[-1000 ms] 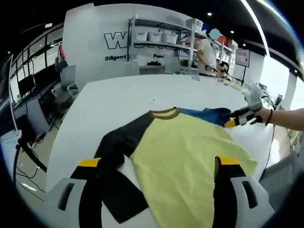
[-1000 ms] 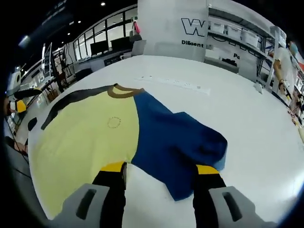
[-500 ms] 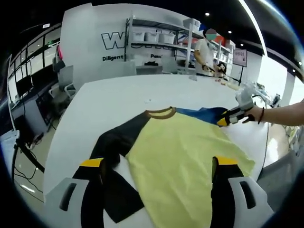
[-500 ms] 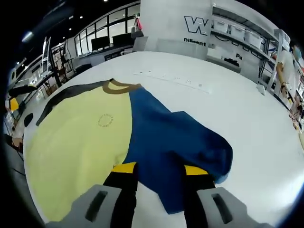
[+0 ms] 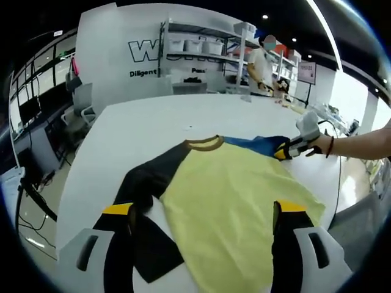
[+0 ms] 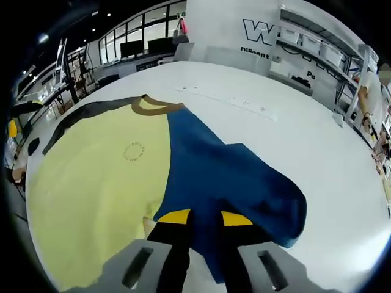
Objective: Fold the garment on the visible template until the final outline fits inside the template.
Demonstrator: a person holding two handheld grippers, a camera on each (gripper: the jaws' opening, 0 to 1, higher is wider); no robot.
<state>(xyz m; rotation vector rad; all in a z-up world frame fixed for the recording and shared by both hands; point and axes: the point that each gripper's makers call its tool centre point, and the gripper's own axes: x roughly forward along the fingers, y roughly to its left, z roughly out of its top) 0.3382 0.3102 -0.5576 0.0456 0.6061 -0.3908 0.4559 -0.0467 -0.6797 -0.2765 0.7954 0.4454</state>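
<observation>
A shirt lies flat on the white table: yellow body, brown collar, black sleeve and blue sleeve. My left gripper is open and wide. One jaw is over the black sleeve, the other over the yellow body near its hem. My right gripper straddles the blue sleeve's near edge, jaws drawn close with a gap left and blue cloth between them. The left gripper view shows it, held in a hand, at the blue sleeve as the right gripper.
Faint small marks run across the table beyond the shirt. Shelving with bins and a standing person are past the far end. Chairs and desks stand off the table's left side. The table edge runs close by my left jaw.
My right gripper's jaws have narrowed steadily and slid forward onto the blue sleeve's edge. The left gripper has barely shifted and stays wide.
</observation>
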